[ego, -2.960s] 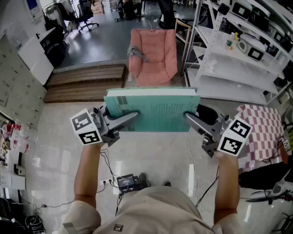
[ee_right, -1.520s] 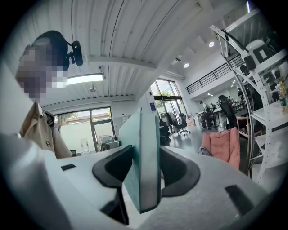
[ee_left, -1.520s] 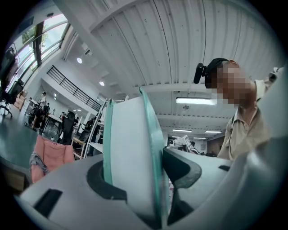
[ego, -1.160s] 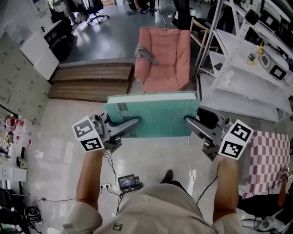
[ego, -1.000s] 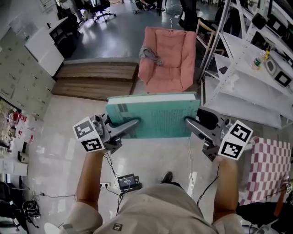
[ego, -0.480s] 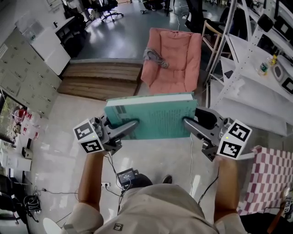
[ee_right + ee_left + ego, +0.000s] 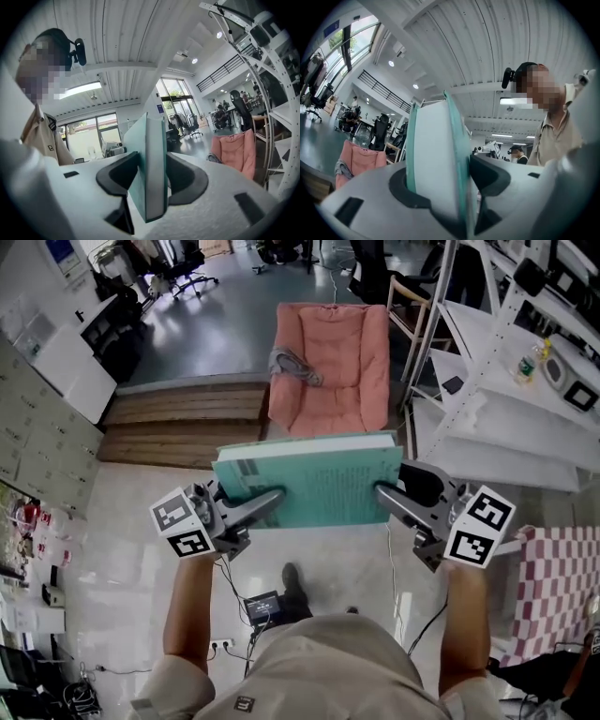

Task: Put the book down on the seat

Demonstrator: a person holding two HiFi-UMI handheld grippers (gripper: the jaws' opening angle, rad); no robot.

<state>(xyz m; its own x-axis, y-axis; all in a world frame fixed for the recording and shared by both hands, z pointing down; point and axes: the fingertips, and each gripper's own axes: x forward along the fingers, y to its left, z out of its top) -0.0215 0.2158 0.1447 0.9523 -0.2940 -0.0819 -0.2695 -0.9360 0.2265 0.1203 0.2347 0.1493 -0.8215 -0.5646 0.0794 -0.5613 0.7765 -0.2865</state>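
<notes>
A thick book (image 7: 314,479) with a teal cover and white page edges is held level in front of me, above the floor. My left gripper (image 7: 265,498) is shut on its left end, and the left gripper view shows the book (image 7: 436,168) wedged between the dark pads. My right gripper (image 7: 386,494) is shut on the right end, where the book (image 7: 150,173) stands edge-on between the jaws. The seat is a pink armchair (image 7: 328,367) beyond the book, seen also as the armchair (image 7: 358,159) and the armchair (image 7: 236,152). A grey cloth (image 7: 292,365) hangs over its left arm.
White metal shelving (image 7: 506,352) with small items stands right of the armchair. A low wooden platform (image 7: 178,418) lies to its left. A red-and-white checked cloth (image 7: 558,577) is at the right edge. Cables and a small black box (image 7: 262,604) lie on the floor by my feet.
The book stays gripped at both ends. The view has swung over the last three seconds, and the armchair now sits further left and almost straight ahead of the book.
</notes>
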